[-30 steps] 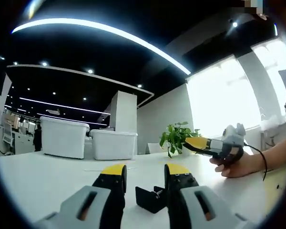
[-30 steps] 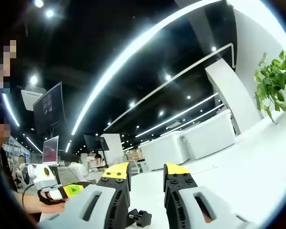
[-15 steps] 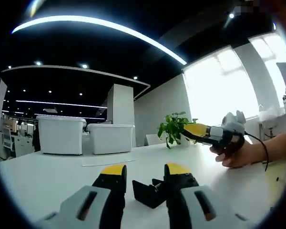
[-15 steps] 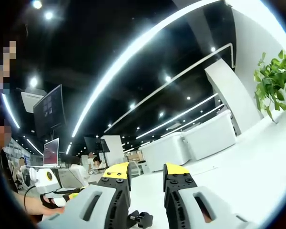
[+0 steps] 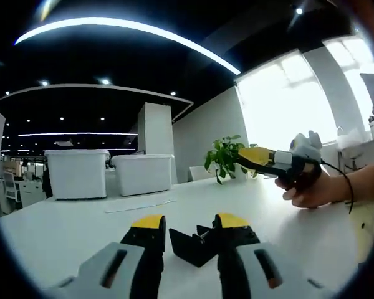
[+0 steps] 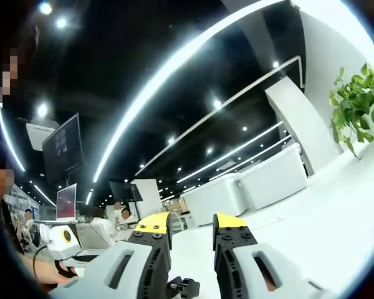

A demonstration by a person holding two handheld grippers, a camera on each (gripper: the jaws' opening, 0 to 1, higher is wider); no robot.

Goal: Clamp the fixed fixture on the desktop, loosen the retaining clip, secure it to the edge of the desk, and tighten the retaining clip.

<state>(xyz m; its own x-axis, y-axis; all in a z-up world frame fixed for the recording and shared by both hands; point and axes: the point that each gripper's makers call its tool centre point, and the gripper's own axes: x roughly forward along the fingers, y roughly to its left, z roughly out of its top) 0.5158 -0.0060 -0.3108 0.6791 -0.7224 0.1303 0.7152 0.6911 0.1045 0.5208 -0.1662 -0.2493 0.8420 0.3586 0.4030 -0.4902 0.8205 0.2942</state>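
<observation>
On a white desktop (image 5: 62,230) in an open-plan office, the left gripper (image 5: 188,227) rests low over the surface, its two yellow-tipped jaws spread apart. Between them, pressed closer to the right-hand jaw, sits the black fixture (image 5: 190,244), an angular bracket standing on the desk; its right side is hidden behind that jaw, so whether the jaw touches it cannot be told. Nothing is pinched.

Further along the desk in the left gripper view, the right gripper (image 5: 244,156) is held above the surface by a hand (image 5: 311,190) that comes in from the right edge, the sleeve and arm cut off by the rim. Its yellow tips overlap from this angle. A potted plant (image 5: 223,163) stands behind it, near the bright window.

In the right gripper view, that gripper's own jaws (image 6: 188,223) stand parted with only empty air between them. Below the left-hand jaw a black knob (image 6: 186,287) of the fixture pokes out, the rest of the piece concealed beneath the jaw. At the lower left, part of the left gripper and a hand appear, blurred and cropped. White tubs (image 6: 246,185) line the far end of the desk.
</observation>
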